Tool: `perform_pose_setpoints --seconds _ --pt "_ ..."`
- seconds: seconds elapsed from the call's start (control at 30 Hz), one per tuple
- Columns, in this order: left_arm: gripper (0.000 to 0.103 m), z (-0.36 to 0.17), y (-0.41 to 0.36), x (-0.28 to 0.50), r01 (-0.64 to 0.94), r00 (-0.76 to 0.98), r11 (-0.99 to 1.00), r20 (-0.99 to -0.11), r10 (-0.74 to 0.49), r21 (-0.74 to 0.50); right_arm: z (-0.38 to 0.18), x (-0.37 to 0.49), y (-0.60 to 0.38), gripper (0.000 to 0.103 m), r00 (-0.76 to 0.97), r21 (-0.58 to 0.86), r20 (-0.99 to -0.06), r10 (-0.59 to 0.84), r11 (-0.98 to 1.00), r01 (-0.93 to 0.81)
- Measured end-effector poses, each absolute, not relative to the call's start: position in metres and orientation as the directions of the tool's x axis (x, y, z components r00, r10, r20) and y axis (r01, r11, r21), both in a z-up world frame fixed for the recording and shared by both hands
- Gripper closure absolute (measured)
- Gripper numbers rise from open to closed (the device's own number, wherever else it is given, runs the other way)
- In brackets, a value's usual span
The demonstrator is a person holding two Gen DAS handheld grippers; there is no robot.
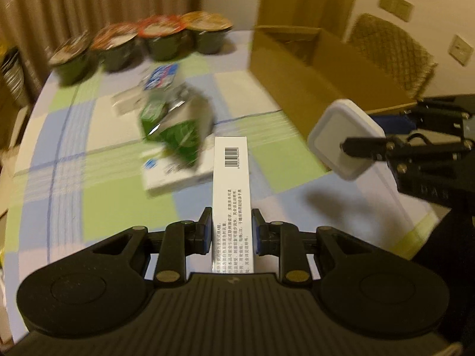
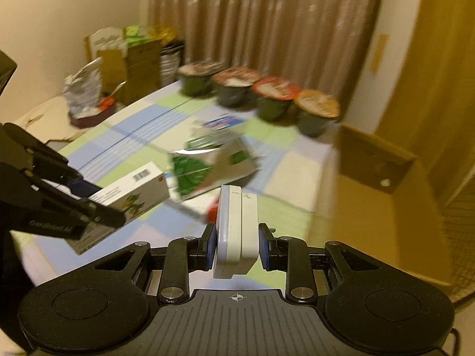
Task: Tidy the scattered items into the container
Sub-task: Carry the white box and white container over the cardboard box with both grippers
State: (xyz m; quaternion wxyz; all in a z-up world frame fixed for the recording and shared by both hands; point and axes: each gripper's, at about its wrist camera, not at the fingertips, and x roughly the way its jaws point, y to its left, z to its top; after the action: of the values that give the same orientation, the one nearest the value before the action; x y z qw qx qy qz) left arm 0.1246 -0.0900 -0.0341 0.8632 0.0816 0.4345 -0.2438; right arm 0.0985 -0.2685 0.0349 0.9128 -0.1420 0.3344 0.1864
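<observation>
Hand-held gripper (image 1: 232,230) around, seemingly, carton (image 1: 231,184).

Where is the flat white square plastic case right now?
The flat white square plastic case is clamped in the right gripper, held above the checked tablecloth beside the open cardboard box.

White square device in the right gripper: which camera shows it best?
Left wrist view: the white square device shows its broad face, held near the cardboard box. The right wrist view shows only its thin edge between the jaws.
</observation>
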Motion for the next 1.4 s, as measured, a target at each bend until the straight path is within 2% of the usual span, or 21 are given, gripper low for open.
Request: perform_pose_setpoints --seconds 0.37,0.6,1.1,1.4 --pt "0.082 0.003 -0.206 0.151 0.636 0.482 0.766 -0.726 -0.490 -0.095 0.063 0.128 -0.363 0.072 0.790 -0.214 -0.606 0.091 0.938 -0.272" --pt "0.082 0.003 -0.265 0.189 0.666 0.465 0.738 -0.717 -0.520 -0.104 0.061 0.155 -0.408 0.072 0.800 -0.213 -0.599 0.034 0.956 -0.200" --pt "0.082 -0.027 -0.318 0.243 0.640 0.444 0.756 -0.738 -0.508 -0.135 0.038 0.192 -0.437 0.072 0.777 -0.172 -0.628 0.034 0.968 -0.182" --pt "0.080 -0.031 -0.315 0.245 0.627 0.460 0.768 -0.733 -0.501 -0.131 0.031 0.194 -0.443 0.072 0.770 -0.172 -0.637 0.026 0.970 -0.174"
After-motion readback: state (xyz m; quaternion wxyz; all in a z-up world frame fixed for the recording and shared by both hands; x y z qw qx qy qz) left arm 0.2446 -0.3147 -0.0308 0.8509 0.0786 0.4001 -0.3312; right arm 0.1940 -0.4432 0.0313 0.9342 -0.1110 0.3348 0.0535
